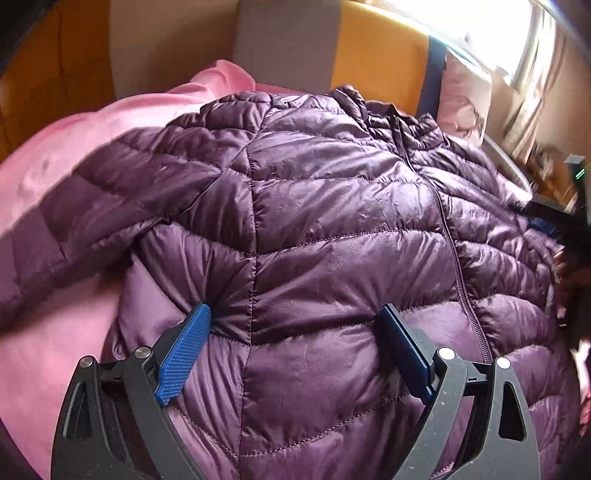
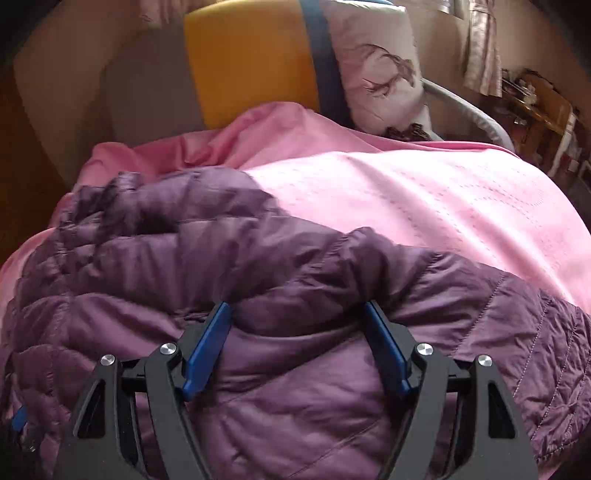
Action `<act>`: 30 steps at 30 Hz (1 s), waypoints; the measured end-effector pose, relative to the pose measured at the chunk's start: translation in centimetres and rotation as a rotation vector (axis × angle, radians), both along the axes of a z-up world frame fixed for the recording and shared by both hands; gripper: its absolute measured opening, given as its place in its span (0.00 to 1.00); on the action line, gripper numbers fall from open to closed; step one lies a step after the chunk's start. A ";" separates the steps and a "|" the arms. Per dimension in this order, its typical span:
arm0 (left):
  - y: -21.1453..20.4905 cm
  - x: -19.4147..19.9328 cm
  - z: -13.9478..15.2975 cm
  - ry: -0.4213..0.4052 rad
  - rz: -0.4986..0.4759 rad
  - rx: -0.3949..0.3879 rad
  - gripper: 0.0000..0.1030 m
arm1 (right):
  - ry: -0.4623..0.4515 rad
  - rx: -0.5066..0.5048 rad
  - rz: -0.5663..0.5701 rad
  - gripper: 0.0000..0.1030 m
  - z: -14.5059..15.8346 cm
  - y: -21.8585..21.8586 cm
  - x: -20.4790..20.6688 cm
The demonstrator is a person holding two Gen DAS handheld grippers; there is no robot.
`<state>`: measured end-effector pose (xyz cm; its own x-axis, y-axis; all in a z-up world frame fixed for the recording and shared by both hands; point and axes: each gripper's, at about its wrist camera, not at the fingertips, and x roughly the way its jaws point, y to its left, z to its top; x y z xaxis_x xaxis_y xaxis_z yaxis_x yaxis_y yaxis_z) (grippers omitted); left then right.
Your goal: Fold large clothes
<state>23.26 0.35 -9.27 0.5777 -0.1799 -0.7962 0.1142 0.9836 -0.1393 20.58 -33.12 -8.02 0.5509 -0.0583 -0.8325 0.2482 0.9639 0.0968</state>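
Blown-out window glare upper right, dim shadowed foreground, fisheye-bent dark corners, slight motion blur

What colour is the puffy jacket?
Dark purple, with stitched quilt lines. The jacket shows best in the left wrist view.

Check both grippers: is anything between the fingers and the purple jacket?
Nothing visible. The left gripper is open with its fingertips right at the purple jacket front, beside the zipper. The right gripper is open over the jacket near its sleeve.
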 end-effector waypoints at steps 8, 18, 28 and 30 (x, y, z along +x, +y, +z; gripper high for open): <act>-0.3 -1.2 -0.4 -0.003 0.008 0.002 0.90 | -0.039 -0.073 -0.006 0.75 -1.8 -1.2 -0.2; -0.7 -1.4 -0.2 -0.014 -0.008 0.011 0.96 | -0.126 0.142 -0.139 0.85 3.9 -5.6 -10.2; -0.7 -1.5 -0.2 -0.015 -0.008 0.014 0.96 | -0.186 0.373 -0.590 0.79 3.6 -20.0 -28.5; -0.7 -1.5 -0.2 -0.015 -0.008 0.014 0.96 | -0.207 0.436 -0.707 0.67 3.0 -23.2 -30.8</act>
